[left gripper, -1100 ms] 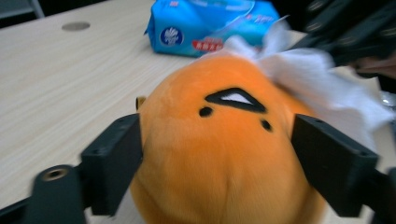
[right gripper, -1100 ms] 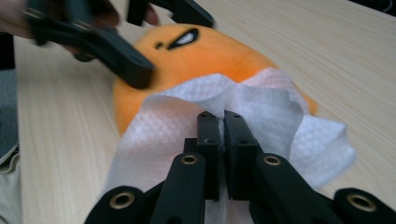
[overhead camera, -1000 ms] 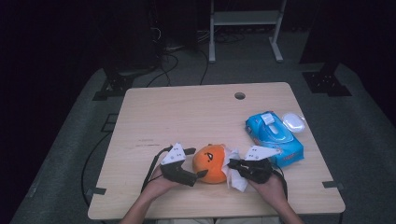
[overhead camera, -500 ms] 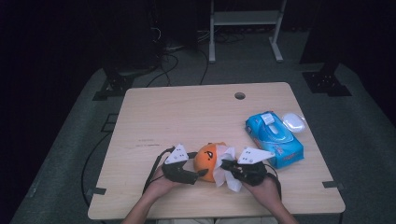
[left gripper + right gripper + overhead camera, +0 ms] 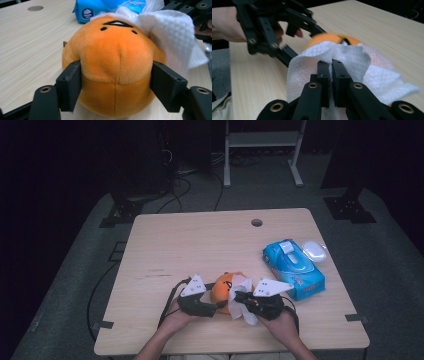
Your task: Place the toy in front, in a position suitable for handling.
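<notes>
Left gripper (image 5: 115,85) clamped on the orange plush toy (image 5: 113,67), centre of frame. Right gripper (image 5: 330,72) pinched tight on a white wipe (image 5: 332,56) draped against the toy. Blue wipes pack (image 5: 293,269) lying at right of the table (image 5: 200,245).

a lab or recording studio, by the look of it: a lone light-wood table (image 5: 200,245) with a cable hole (image 5: 256,222) stands on grey carpet (image 5: 385,270) in a dark, black-walled room. loose cables (image 5: 185,185), black stand feet (image 5: 347,210) and a white metal rack (image 5: 260,145) sit behind it.
</notes>
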Motion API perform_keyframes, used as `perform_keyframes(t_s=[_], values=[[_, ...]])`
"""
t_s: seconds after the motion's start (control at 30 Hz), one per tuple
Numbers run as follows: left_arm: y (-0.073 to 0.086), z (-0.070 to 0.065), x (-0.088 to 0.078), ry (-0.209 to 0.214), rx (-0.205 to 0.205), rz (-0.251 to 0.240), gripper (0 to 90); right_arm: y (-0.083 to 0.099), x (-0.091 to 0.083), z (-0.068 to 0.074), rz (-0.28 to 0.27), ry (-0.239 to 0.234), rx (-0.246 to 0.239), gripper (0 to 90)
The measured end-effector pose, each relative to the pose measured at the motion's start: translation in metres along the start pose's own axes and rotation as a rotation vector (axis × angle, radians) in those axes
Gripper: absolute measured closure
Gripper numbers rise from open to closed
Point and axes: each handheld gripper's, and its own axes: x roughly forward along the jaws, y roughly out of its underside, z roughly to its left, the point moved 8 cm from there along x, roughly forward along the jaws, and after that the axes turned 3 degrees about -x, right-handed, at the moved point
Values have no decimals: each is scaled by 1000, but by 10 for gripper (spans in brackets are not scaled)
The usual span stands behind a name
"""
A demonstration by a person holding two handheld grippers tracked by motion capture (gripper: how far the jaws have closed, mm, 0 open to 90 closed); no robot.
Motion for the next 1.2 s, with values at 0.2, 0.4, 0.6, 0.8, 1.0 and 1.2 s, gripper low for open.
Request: perform_keyframes(t_s=[0.2, 0.4, 0.6, 0.8, 1.0, 1.2], values=[[0, 1, 1, 3, -1, -8, 321, 1, -3, -15, -5, 51, 4, 848], [0, 1, 2, 30, -37, -21, 276, 25, -9, -51, 24, 124, 74, 843], [1, 8, 0, 50, -137, -45, 260, 12, -6, -24, 11, 56, 36, 844], [-4, -9, 3, 9, 57, -24, 340, -5, -3, -4, -15, 11, -14, 844], [-2, -19, 5, -2, 170, -16, 353, -6, -11, -23, -21, 72, 6, 845], [-7, -13, 7, 1, 29, -52, 124, 13, -13, -40, 8, 86, 70, 845]])
